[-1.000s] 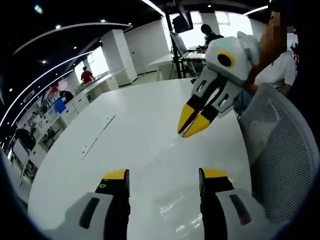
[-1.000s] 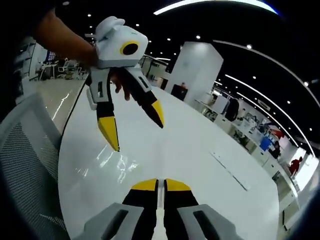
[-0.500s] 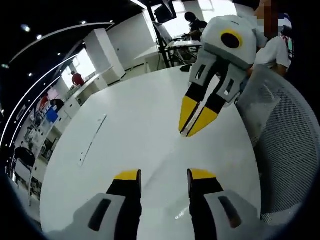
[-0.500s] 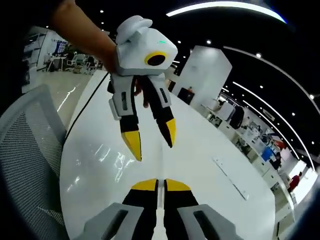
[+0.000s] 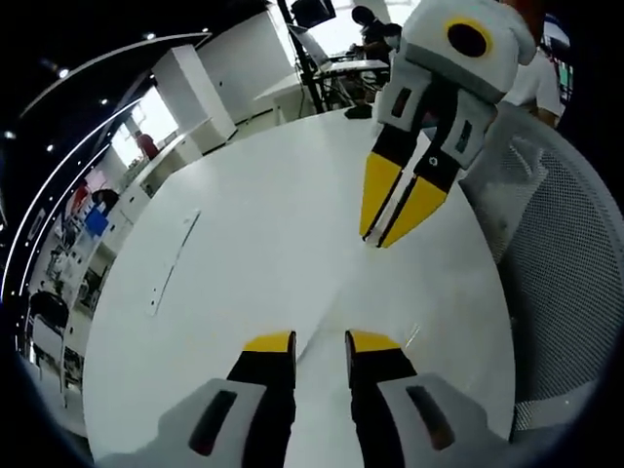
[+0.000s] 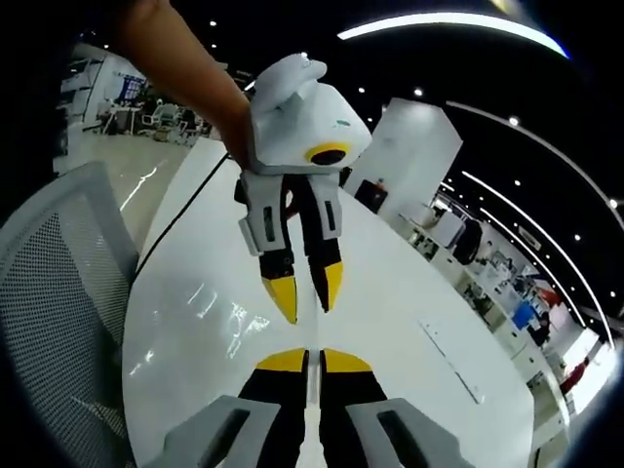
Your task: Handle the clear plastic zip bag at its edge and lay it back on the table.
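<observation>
Left gripper view: your left gripper [image 5: 320, 339] has narrowed toward the bag [image 5: 331, 322]; your right gripper [image 5: 393, 213] stays pinching its edge.

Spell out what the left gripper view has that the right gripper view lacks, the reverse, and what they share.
Left gripper view: the right gripper coming in from above, jaws together, and a person in a white shirt behind it.
Right gripper view: the left gripper, jaws slightly apart, on a bare forearm, with a white pillar beyond.
Both: the white table, its long slot and the mesh chair. I cannot make out the bag.
</observation>
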